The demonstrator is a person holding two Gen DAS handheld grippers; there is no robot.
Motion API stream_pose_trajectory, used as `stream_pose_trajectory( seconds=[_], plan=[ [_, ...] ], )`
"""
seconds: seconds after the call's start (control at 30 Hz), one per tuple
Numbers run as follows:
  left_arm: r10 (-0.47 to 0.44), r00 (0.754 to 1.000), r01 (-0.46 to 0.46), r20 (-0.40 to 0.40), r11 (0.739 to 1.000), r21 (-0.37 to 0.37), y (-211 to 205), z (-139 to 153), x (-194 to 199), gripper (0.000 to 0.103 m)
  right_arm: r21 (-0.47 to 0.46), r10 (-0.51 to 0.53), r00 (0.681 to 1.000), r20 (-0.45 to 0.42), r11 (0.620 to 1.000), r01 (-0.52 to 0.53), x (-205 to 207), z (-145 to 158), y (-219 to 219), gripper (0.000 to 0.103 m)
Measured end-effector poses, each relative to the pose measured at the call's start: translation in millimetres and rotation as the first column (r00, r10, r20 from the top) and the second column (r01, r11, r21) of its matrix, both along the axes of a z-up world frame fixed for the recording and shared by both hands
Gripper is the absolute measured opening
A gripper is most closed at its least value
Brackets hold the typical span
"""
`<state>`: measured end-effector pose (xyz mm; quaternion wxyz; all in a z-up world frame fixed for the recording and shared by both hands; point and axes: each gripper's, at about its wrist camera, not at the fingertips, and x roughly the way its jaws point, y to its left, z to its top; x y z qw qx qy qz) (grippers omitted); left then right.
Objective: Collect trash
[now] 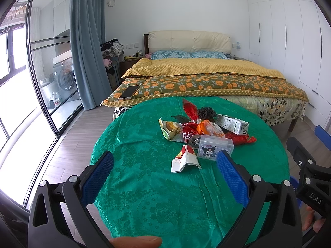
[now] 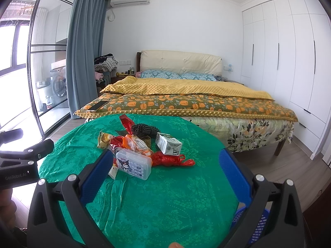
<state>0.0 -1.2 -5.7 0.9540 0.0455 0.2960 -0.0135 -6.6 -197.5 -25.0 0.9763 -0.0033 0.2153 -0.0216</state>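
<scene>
A pile of trash lies on a round table with a green cloth [image 1: 144,186] [image 2: 175,196]. It holds a clear plastic box with a cartoon sticker [image 1: 215,149] [image 2: 134,165], a white milk carton [image 1: 233,124] [image 2: 168,145], a crushed can [image 1: 194,141], a red-and-white paper wrapper [image 1: 185,159], red wrappers [image 1: 191,109] [image 2: 171,159], a food wrapper [image 1: 170,129] [image 2: 104,140] and a dark spiky ball [image 1: 207,113] [image 2: 144,131]. My left gripper [image 1: 165,161] is open and empty, short of the pile. My right gripper [image 2: 167,161] is open and empty, its fingers either side of the pile's near edge.
A bed [image 1: 206,78] [image 2: 186,99] with a phone [image 1: 128,92] [image 2: 97,105] on it stands just behind the table. A blue perforated basket [image 2: 256,227] sits low at the table's right. Glass doors and a curtain are on the left, wardrobes on the right.
</scene>
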Motion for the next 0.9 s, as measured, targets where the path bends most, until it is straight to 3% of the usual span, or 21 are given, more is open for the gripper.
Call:
stream_pose_trajectory(
  seconds=[0.5, 0.9],
  plan=[
    [-0.001, 1.0, 0.001, -0.019, 1.0, -0.005, 1, -1, 2, 0.099, -0.008, 0.019, 1.0, -0.007, 1.0, -0.019, 4, 3, -1, 0.098],
    [-0.036, 0.99, 0.029, -0.134, 0.998, -0.054, 22, -50, 44, 0.099, -0.015, 0.122, 0.99, -0.068, 0.992, -0.124, 36, -28, -9, 0.098]
  ],
)
